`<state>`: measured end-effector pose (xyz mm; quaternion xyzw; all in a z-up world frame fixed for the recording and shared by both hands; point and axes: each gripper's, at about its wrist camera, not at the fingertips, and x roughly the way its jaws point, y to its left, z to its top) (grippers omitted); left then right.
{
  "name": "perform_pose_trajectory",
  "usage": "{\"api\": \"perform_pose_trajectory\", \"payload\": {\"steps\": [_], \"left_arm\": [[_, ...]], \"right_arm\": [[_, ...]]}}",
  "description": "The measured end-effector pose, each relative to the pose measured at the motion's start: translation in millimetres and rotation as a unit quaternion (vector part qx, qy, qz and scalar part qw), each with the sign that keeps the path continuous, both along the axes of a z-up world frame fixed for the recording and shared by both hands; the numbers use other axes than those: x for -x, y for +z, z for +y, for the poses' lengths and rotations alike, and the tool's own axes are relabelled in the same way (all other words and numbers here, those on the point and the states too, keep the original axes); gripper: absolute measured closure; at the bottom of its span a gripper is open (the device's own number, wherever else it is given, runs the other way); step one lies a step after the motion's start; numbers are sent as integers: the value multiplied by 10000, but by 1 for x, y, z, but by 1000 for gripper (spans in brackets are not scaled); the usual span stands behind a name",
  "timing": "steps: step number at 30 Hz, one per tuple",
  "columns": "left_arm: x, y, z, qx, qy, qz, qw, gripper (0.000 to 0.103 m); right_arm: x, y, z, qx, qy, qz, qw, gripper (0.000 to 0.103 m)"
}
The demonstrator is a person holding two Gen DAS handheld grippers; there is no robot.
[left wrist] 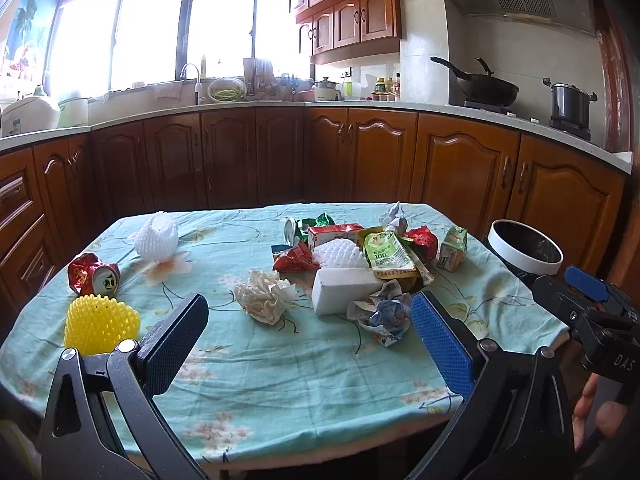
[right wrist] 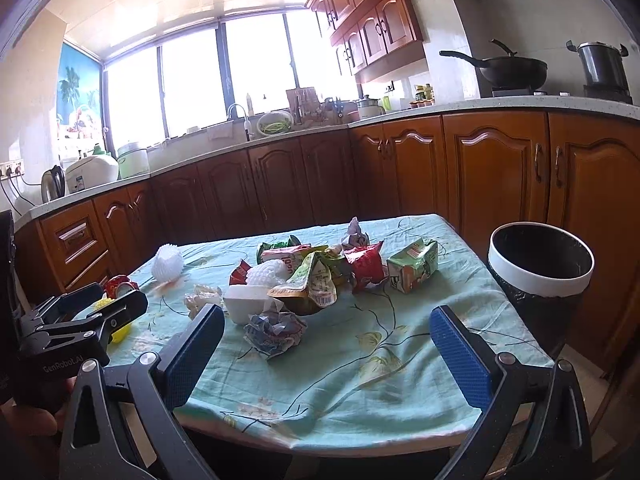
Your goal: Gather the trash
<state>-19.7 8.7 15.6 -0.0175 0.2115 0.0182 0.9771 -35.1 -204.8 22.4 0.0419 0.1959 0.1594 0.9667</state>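
Trash lies on a table with a teal flowered cloth (left wrist: 280, 360). A pile in the middle holds a white foam block (left wrist: 340, 290), crumpled printed paper (left wrist: 384, 314), a green pouch (left wrist: 386, 254), red wrappers and a green carton (left wrist: 454, 248). A paper wad (left wrist: 264, 296), a crushed red can (left wrist: 92, 274), a yellow foam net (left wrist: 100, 324) and a white foam net (left wrist: 156, 236) lie to the left. A black bin with a white rim (right wrist: 540, 264) stands at the table's right edge. My left gripper (left wrist: 308, 336) is open and empty above the near edge. My right gripper (right wrist: 328, 344) is open and empty, near the crumpled paper (right wrist: 276, 330).
Wooden kitchen cabinets (left wrist: 360, 156) and a countertop run behind the table. A wok (left wrist: 484, 88) and a pot (left wrist: 570, 106) sit on the stove at the right. The right gripper's body (left wrist: 592, 312) shows at the right edge of the left wrist view.
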Motion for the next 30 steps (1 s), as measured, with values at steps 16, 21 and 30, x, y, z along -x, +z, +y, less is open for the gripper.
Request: {"api": "perform_pose_trajectory", "payload": {"steps": [16, 21, 30], "left_arm": [[3, -1, -3, -20, 33, -40, 10000, 0], [4, 0, -2, 1, 42, -46, 10000, 0], [4, 0, -1, 1, 37, -54, 10000, 0]], "right_arm": [[0, 1, 3, -5, 26, -24, 10000, 0], [1, 1, 3, -15, 24, -30, 10000, 0], [1, 1, 3, -18, 23, -29, 10000, 0]]}}
